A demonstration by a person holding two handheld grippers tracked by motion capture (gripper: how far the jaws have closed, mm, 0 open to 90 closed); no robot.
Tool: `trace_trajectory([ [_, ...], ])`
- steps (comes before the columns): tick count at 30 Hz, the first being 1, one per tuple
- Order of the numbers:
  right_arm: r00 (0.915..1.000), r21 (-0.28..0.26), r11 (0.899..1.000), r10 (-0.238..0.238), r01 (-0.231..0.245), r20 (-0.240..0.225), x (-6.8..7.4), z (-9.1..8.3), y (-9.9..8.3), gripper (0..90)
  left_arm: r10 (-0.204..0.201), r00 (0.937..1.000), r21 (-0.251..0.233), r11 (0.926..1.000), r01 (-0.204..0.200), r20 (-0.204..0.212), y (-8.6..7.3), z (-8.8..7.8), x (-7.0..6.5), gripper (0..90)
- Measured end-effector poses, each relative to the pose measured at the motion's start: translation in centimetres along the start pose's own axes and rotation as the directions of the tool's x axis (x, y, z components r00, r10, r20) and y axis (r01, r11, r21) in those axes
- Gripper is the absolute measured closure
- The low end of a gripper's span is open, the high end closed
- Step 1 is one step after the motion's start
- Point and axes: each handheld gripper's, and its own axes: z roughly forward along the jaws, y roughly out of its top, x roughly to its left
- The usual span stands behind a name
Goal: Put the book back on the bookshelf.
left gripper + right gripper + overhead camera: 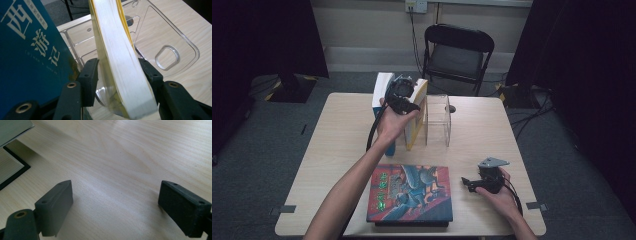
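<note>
Your left tool (117, 72) is pinching the yellow book (120, 62) across its page edge — it leans tilted between the blue book (30, 55) and the clear rack (438, 120) at the far side of the bench (342, 135). The step looks like seating it in the rack, though the slot is hard to see. Next, stand it upright and ease it in. Your right tool (115, 207) rests spread and empty — near the flat book (412, 192).
</note>
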Motion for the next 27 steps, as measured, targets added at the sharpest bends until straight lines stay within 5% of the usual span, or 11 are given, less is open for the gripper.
trace_trajectory([
  [4,1.0000,0.000,1.000,0.000,0.000,0.000,0.0,0.0,0.0,12.3,0.024,0.9995,-0.027,0.9994,-0.024,-0.020,-0.6,-0.1,-0.4,54.9],
  [6,1.0000,0.000,1.000,0.000,0.000,0.000,0.0,0.0,0.0,12.3,0.045,0.9971,-0.021,0.9987,-0.046,-0.061,-1.0,0.0,-0.7,54.8],
  [13,1.0000,0.001,1.000,0.001,-0.001,0.001,0.0,0.0,0.0,12.3,0.071,0.9959,-0.044,0.9964,-0.073,-0.056,-2.0,0.0,-1.4,55.4],
  [20,1.0000,0.001,1.000,0.001,-0.001,0.002,0.0,0.0,0.0,12.3,0.029,0.9981,-0.120,0.9922,-0.035,-0.055,-3.4,0.6,-1.7,55.9],
  [27,1.0000,0.001,1.000,0.001,-0.001,0.001,0.0,0.0,0.0,12.3,0.009,0.9996,-0.207,0.9782,-0.014,-0.025,-5.2,1.8,-1.2,58.5],
])
